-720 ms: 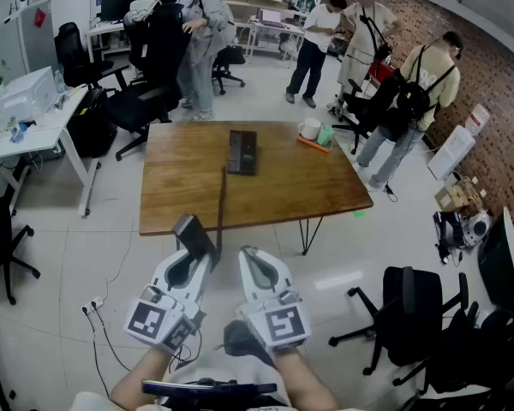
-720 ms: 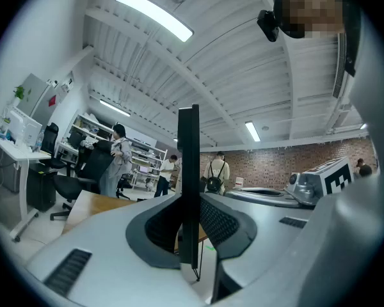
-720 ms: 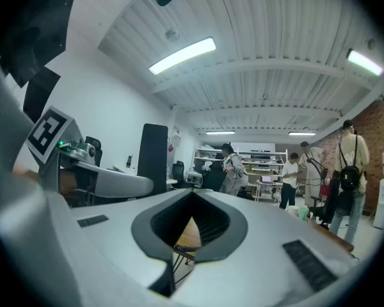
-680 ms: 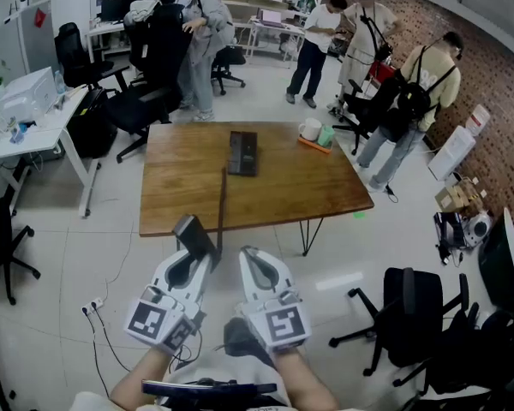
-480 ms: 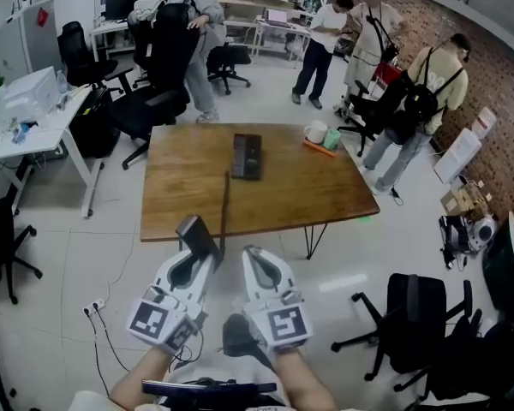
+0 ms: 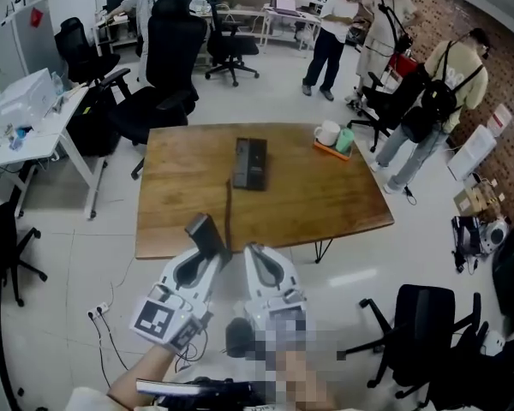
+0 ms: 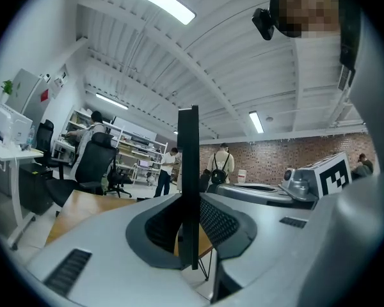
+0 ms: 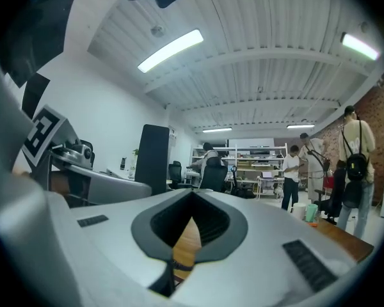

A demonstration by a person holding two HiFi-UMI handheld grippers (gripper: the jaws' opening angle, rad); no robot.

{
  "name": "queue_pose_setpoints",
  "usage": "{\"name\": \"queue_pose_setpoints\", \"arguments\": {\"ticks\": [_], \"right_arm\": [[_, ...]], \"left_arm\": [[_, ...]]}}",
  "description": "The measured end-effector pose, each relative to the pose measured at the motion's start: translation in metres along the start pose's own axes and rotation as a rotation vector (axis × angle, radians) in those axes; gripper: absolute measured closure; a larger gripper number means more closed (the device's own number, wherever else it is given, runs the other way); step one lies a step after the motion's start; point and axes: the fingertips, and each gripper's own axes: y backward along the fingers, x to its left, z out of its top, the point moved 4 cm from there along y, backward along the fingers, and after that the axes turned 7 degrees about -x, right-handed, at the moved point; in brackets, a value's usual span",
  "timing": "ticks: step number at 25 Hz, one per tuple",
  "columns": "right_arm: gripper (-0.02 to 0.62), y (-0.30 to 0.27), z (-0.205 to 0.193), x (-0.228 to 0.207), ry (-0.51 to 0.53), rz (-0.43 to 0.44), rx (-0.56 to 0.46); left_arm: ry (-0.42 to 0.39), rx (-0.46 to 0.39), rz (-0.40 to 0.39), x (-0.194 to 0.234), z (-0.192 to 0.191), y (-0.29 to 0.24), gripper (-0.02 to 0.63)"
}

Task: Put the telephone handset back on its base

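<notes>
The left claw (image 6: 208,253) grips the upright handset (image 6: 203,231) short of the surface (image 6: 180,191). It may twist loose, or its taut cord (image 6: 227,208) may drag the base (image 6: 250,163). The right claw (image 6: 259,260) is closed and empty.

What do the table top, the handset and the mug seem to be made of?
Table top: wood, matt warm brown, with streaks like grain.
Handset: probably plastic, plain black with a dull surface; it is too small to be sure.
Mug: likely ceramic, smooth white; the finish is hard to judge at this size.
</notes>
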Motion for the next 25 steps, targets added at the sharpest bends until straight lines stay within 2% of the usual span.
{"name": "queue_pose_setpoints", "arguments": {"ticks": [4, 8, 14, 20, 25], "right_arm": [[0.591, -0.027, -0.007, -0.022, -0.011, 0.008, 0.003], [0.591, -0.05, -0.014, -0.042, -0.026, 0.019, 0.009], [0.591, -0.076, -0.027, -0.076, -0.075, 0.018, 0.002], [0.591, -0.1, -0.038, -0.1, -0.113, 0.051, 0.016], [0.591, -0.12, -0.046, -0.113, -0.102, 0.069, 0.022]], "left_arm": [[0.016, 0.053, -0.003, 0.01, -0.012, -0.029, 0.537], [0.016, 0.052, 0.017, 0.026, -0.019, -0.058, 0.537], [0.006, 0.086, -0.005, 0.036, -0.034, -0.091, 0.537], [0.053, 0.152, -0.011, 0.052, -0.054, -0.122, 0.537], [0.024, 0.167, 0.016, 0.061, -0.061, -0.144, 0.537]]}}
